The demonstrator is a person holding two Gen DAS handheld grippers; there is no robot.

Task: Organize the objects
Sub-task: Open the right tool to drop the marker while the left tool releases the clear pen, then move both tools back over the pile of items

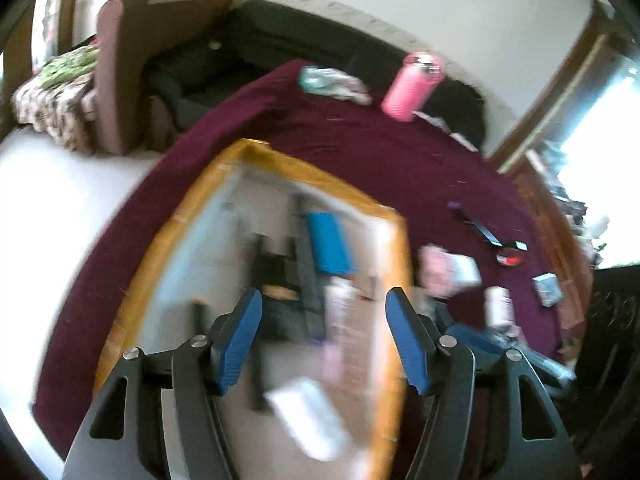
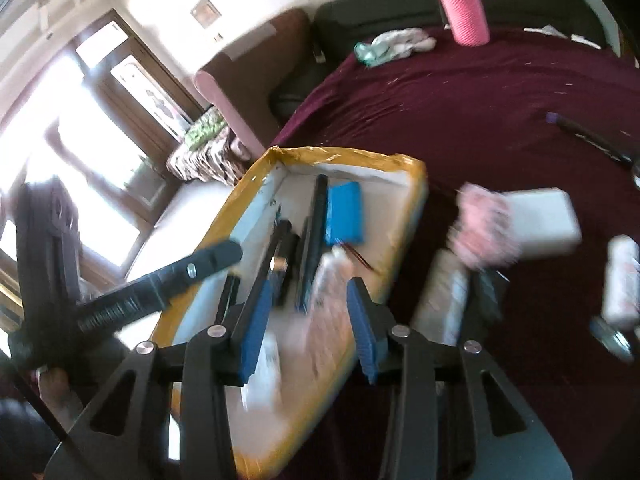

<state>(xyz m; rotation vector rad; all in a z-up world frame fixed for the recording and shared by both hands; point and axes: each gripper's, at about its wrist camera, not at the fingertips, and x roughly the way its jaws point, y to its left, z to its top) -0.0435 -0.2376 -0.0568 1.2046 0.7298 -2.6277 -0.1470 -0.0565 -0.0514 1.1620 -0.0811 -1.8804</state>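
Observation:
A shallow box with a yellow taped rim [image 1: 280, 160] [image 2: 352, 158] lies on a maroon cloth. Inside are a blue battery pack [image 1: 330, 246] [image 2: 345, 218], black bar-shaped items [image 2: 316, 220], a pale tube [image 2: 334, 270] and a white packet [image 1: 312, 420]. My left gripper [image 1: 324, 340] is open above the box, empty. My right gripper [image 2: 308, 328] is open above the box's near half, empty. The left gripper's black finger [image 2: 200, 264] shows in the right wrist view over the box's left rim.
On the cloth [image 2: 500, 92] right of the box lie a pink-and-white packet [image 2: 516, 224], a white bottle [image 2: 622, 284], a black pen [image 2: 588, 138] and a small box [image 1: 546, 288]. A pink bottle [image 2: 462, 4] and a crumpled cloth [image 2: 396, 46] sit far back.

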